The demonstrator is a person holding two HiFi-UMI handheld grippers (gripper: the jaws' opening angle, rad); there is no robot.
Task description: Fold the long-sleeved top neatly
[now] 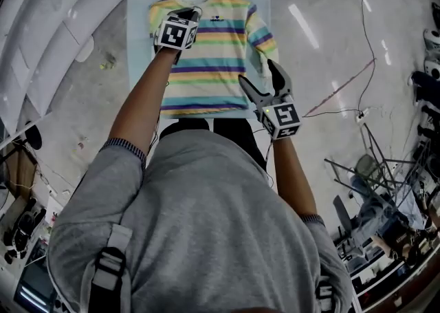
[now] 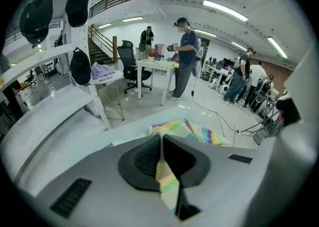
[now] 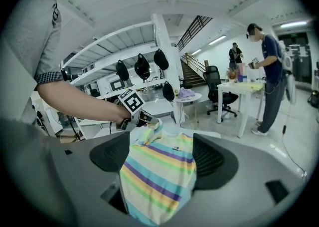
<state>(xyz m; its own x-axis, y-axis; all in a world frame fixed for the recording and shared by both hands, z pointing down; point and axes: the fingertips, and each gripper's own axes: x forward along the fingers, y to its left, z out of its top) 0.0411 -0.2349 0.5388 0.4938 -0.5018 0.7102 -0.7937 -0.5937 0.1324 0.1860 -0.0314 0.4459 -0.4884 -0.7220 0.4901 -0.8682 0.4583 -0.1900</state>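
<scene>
The long-sleeved top (image 1: pixel 213 57) lies flat on the table (image 1: pixel 137 64), a pale rectangular slab with rounded corners, and covers most of its middle; the garment is a soft knit in horizontal bands of yellow, cream, mint, teal and purple, with a white ribbed neckband at the table's far edge and a small dark print on the chest; its hem runs along the table's near edge; one sleeve is doubled over on itself in a rumpled strip by the table's right side.

The left gripper (image 1: pixel 191 11) reaches over the table's far left part, above the shoulder of the top; its jaws are clamped together on a thin fold of the striped fabric, which shows as a narrow ribbon squeezed between the dark ribbed pads (image 2: pixel 144 163); its black-and-white marker cube (image 1: pixel 177 33) faces upward.

The right gripper (image 1: pixel 256 71) hangs over the table's near right corner, beside the hem and the doubled sleeve; its jaws stand wide apart and grip nothing, and the striped cloth shows in the gap between the two grey, curved fingers.
</scene>
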